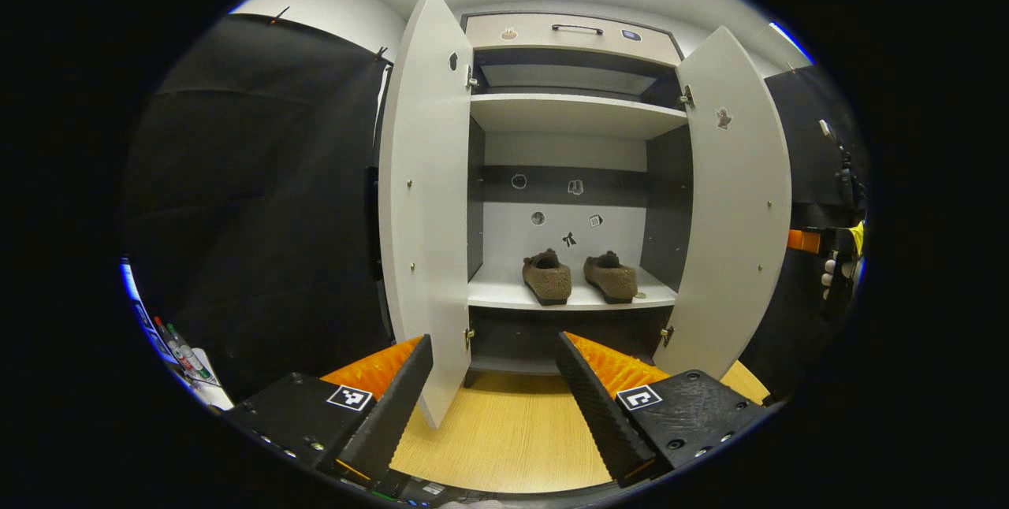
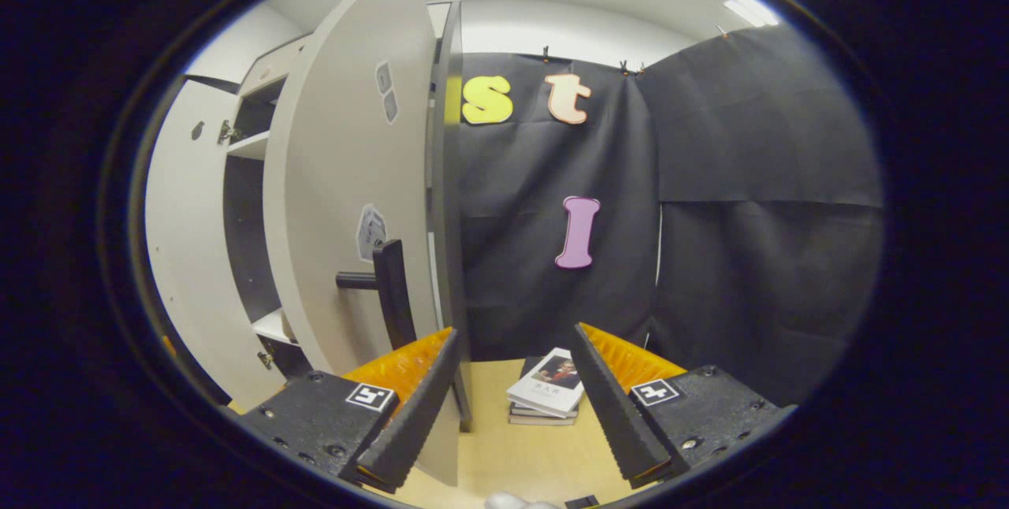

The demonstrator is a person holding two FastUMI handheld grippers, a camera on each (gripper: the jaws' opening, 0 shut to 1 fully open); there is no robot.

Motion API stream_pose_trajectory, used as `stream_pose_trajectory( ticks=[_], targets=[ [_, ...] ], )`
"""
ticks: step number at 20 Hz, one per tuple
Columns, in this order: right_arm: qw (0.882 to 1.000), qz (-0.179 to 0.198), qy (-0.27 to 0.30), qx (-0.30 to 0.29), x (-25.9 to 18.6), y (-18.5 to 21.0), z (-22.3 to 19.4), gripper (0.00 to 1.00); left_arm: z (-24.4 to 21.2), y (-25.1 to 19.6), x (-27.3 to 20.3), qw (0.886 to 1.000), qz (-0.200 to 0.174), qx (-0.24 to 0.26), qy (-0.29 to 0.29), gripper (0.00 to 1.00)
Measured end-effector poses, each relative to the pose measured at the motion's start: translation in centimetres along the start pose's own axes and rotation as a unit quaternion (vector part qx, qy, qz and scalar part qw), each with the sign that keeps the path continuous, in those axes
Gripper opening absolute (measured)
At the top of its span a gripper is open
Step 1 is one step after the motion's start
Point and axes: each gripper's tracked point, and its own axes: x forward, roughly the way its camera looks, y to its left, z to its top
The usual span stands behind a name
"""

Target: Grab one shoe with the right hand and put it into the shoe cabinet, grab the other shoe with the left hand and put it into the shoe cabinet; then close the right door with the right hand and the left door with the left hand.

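- Left tongs (image 1: 495, 383) are standing apart, gripping nothing, facing straight into the tall pale grey shoe cabinet (image 1: 574, 111) ahead of them.
- Both cabinet doors are hanging open: the pale grey left door (image 1: 426, 202) is rising just beyond the left finger, its lower edge sitting between the two fingers; the pale grey right door (image 1: 737, 209) is swinging out ahead and to the right of the right finger.
- Two brown fuzzy slippers, the left shoe (image 1: 547, 276) and the right shoe (image 1: 610, 276), are sitting side by side on the white lower shelf (image 1: 504, 292) inside the cabinet, straight ahead of the left tongs and above the gap between the fingers, toes pointing outward.
- The two shoes are lying near each other, not touching.
- Light wooden floor (image 1: 512, 430) is showing below and between the left tongs.
- At the far right edge of the left gripper view, a hand (image 1: 829, 276) is holding the other device.
- Right tongs (image 2: 516, 391) are also standing apart and holding nothing, sitting close beside the outer face of the right door, whose black bar handle (image 2: 390, 292) is just above the left finger.
- A small stack of books (image 2: 548, 395) is lying on the floor between the fingers of the right tongs, farther off.
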Motion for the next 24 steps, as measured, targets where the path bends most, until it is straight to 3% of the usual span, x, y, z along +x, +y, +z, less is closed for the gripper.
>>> stream_pose_trajectory(
  ticks=[11, 12, 13, 14, 15, 24],
  targets=[
    [0.995, 0.096, 0.004, -0.024, 0.6, 11.5, -0.5, 0.95, 0.2, 3.8, -1.4, 1.000, 0.018, 0.002, -0.005, 0.96],
    [0.994, 0.104, 0.004, -0.018, 0.2, 12.4, -0.7, 0.89, 0.1, 4.1, -1.6, 1.000, 0.018, 0.001, -0.004, 0.96],
    [0.993, 0.114, 0.006, -0.014, -0.1, 13.4, -0.7, 0.95, 0.1, 4.4, -1.7, 1.000, 0.019, 0.001, -0.004, 0.96],
    [0.993, 0.121, 0.004, -0.012, -0.7, 14.1, -0.8, 0.92, 0.1, 4.8, -1.9, 1.000, 0.019, 0.002, -0.004, 0.96],
    [0.993, 0.120, 0.000, -0.014, -1.3, 14.6, -0.6, 0.96, 0.0, 5.2, -2.1, 1.000, 0.019, 0.004, -0.004, 0.96],
    [0.994, 0.096, -0.010, -0.048, -10.3, 15.5, -2.1, 0.98, 1.0, 9.6, -1.0, 1.000, 0.008, 0.020, -0.015, 0.96]
  ],
)
